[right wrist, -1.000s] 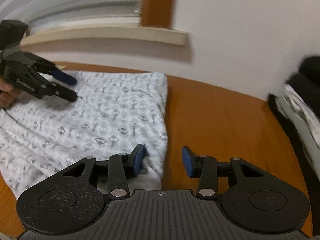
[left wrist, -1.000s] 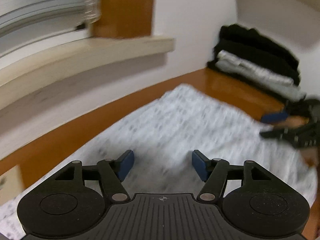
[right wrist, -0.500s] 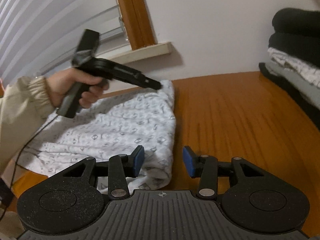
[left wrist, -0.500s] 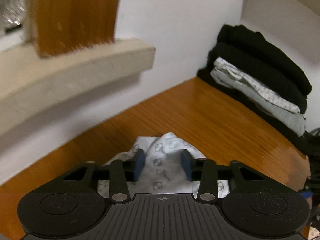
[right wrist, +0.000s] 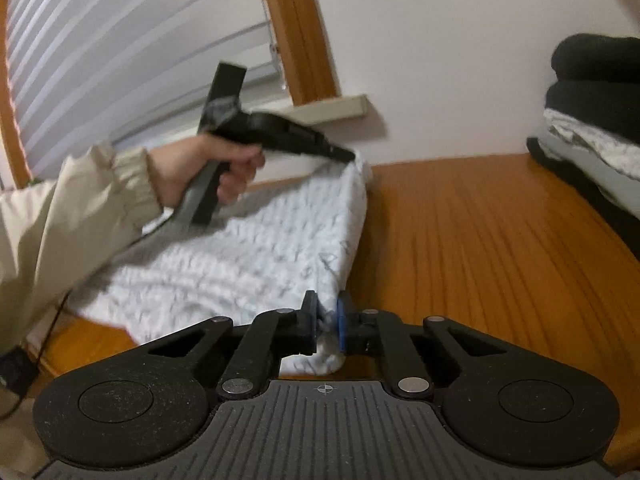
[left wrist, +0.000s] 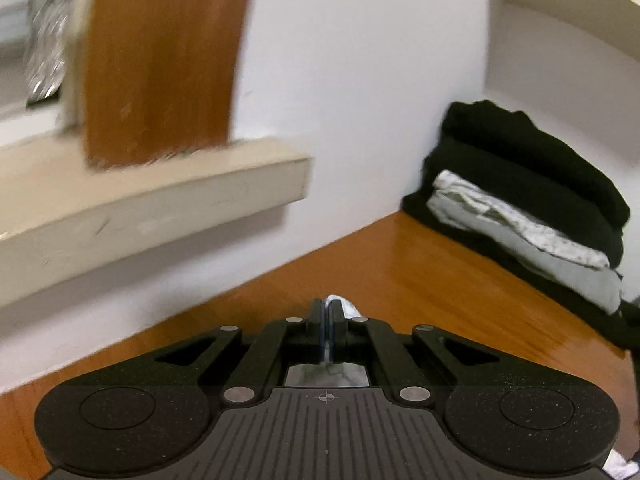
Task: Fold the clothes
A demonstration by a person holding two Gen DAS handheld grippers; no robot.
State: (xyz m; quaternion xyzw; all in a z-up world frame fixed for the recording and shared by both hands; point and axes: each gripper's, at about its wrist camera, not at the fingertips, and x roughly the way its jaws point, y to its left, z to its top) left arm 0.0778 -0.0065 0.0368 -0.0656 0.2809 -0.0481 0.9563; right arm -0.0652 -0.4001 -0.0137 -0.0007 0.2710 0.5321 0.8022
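A white garment with a small grey print [right wrist: 256, 256] lies across the wooden table [right wrist: 480, 240]. My right gripper [right wrist: 327, 320] is shut on its near right corner, cloth bunched between the blue pads. In the right wrist view a hand holds my left gripper [right wrist: 347, 156], shut on the garment's far right corner by the wall. In the left wrist view my left gripper [left wrist: 328, 320] has its pads pressed together with a bit of the white garment [left wrist: 345, 307] poking out past them; most of the cloth is hidden under the gripper body.
A stack of folded clothes [left wrist: 532, 208], black and grey-white, sits against the wall at the right, with the same stack of folded clothes [right wrist: 596, 128] at the right edge of the right wrist view. A window sill [left wrist: 160, 200] juts out above the table's back edge. Bare wood lies between garment and stack.
Both grippers went from open to shut, each on a right-hand corner of the garment. The left gripper travelled from over the cloth to its far corner by the wall.
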